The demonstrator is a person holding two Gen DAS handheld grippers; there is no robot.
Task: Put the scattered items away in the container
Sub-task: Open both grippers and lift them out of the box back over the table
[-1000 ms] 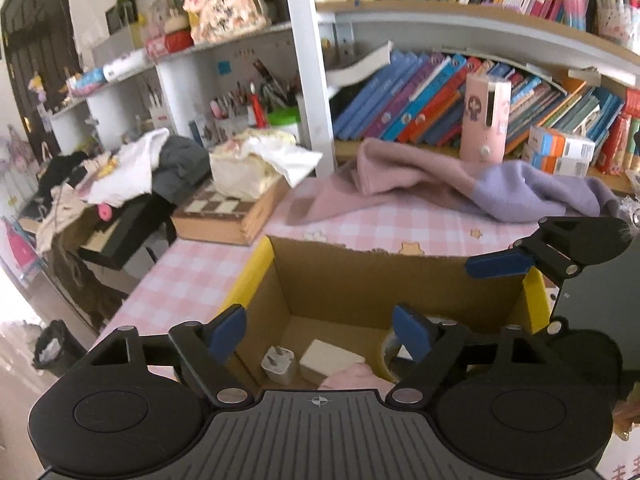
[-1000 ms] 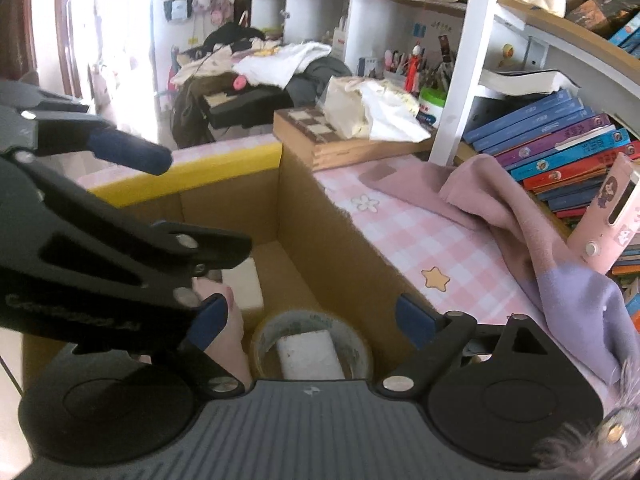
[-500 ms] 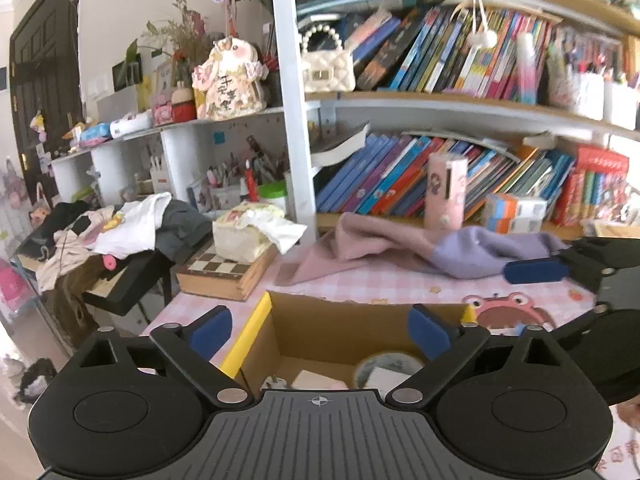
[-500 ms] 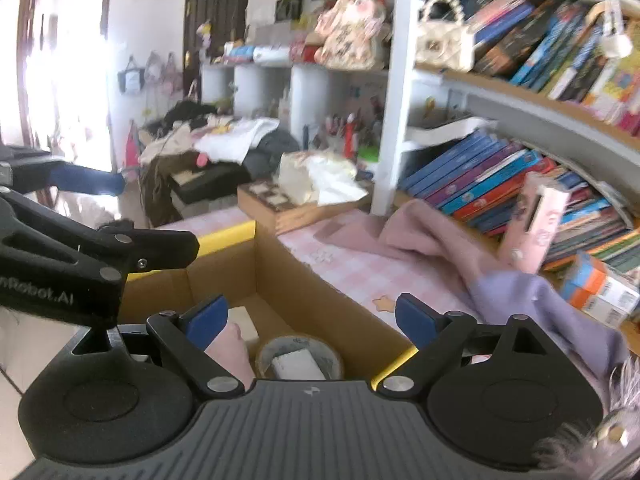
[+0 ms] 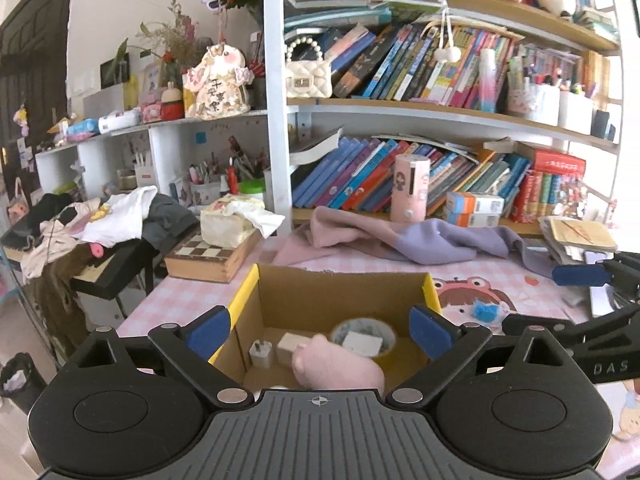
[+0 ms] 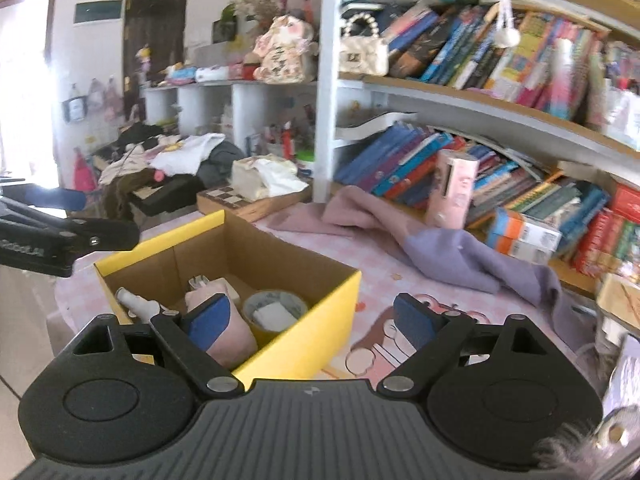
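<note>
A yellow-edged cardboard box (image 5: pixel 340 292) (image 6: pixel 304 340) stands on the pink checked table. Inside lie a tape roll (image 5: pixel 362 336) (image 6: pixel 274 308), a pink soft item (image 5: pixel 336 372) (image 6: pixel 224 336), a white plug (image 5: pixel 261 353) and a white block (image 5: pixel 290 346). My left gripper (image 5: pixel 319 330) hangs above the box's near side, jaws wide and empty. My right gripper (image 6: pixel 313 323) hovers over the box's right corner; its jaws are closing slightly with nothing between them. A pink-and-purple cloth (image 5: pixel 420 240) (image 6: pixel 448 248) sprawls behind the box.
A pink cylinder (image 5: pixel 412 188), orange-white cartons (image 5: pixel 474 208) and rows of books line the shelf behind. A chessboard case (image 5: pixel 208 254) with a tissue pack sits at the left. A small blue tuft (image 5: pixel 484 312) lies on the cartoon mat. A notebook pile (image 5: pixel 580 236) is at the right.
Both grippers have drawn back and upward from inside the box, so the shelves now fill the views. The left jaws have spread wider. The pink item lies in the box.
</note>
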